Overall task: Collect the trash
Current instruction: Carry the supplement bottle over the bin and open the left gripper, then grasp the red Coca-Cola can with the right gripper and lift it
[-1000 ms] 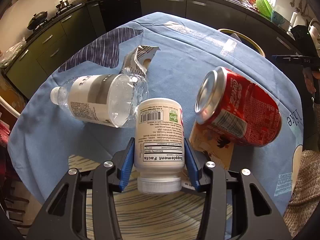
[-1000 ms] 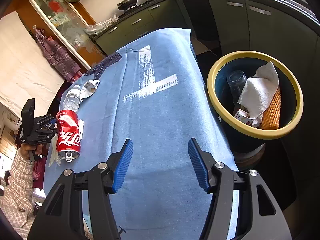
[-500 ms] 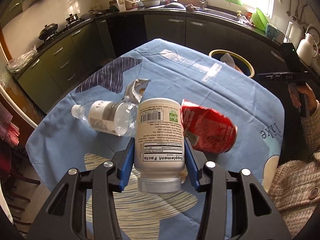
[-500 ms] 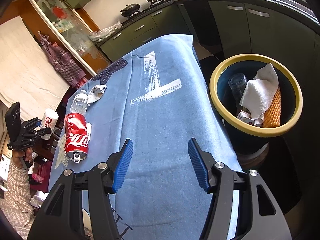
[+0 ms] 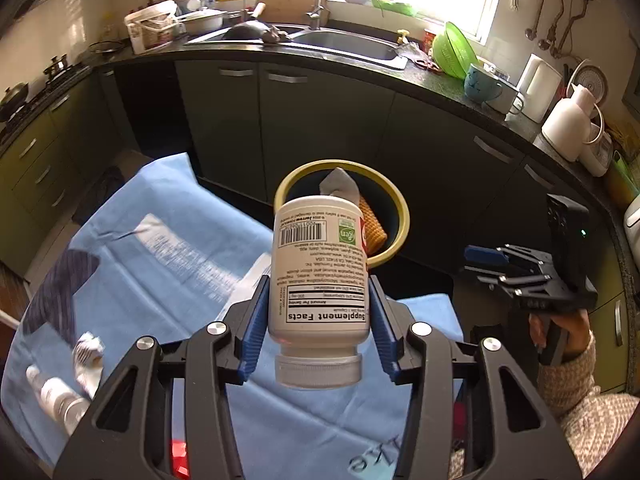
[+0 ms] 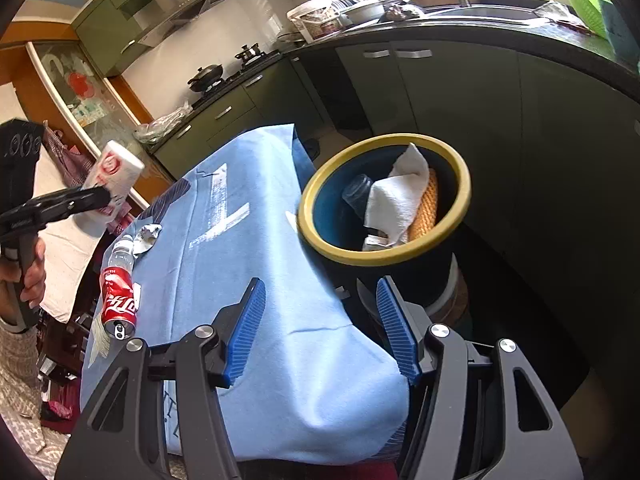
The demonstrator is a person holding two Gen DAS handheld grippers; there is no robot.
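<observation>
My left gripper (image 5: 318, 328) is shut on a white supplement bottle (image 5: 320, 280), held cap toward the camera, raised above the blue-clothed table (image 5: 168, 264). Beyond it stands the yellow-rimmed trash bin (image 5: 398, 208), holding a white tissue and an orange mesh piece. The right wrist view shows the same bin (image 6: 384, 256) just off the table's far edge, the bottle (image 6: 114, 180) held in the air at far left, and a red soda can (image 6: 118, 304), a clear plastic bottle (image 6: 122, 250) and a crumpled wrapper (image 6: 148, 234) lying on the cloth. My right gripper (image 6: 320, 328) is open and empty above the table's edge.
Dark kitchen cabinets (image 5: 320, 120) and a counter with a sink (image 5: 344, 40) run behind the bin. A kettle (image 5: 572, 120) and a green colander (image 5: 456, 50) sit on the counter at right. A stove with pans (image 6: 228, 68) stands at the back left.
My left gripper has lifted the supplement bottle away from the can and plastic bottle and swung across the table toward the bin. The right gripper has shifted a little, staying open.
</observation>
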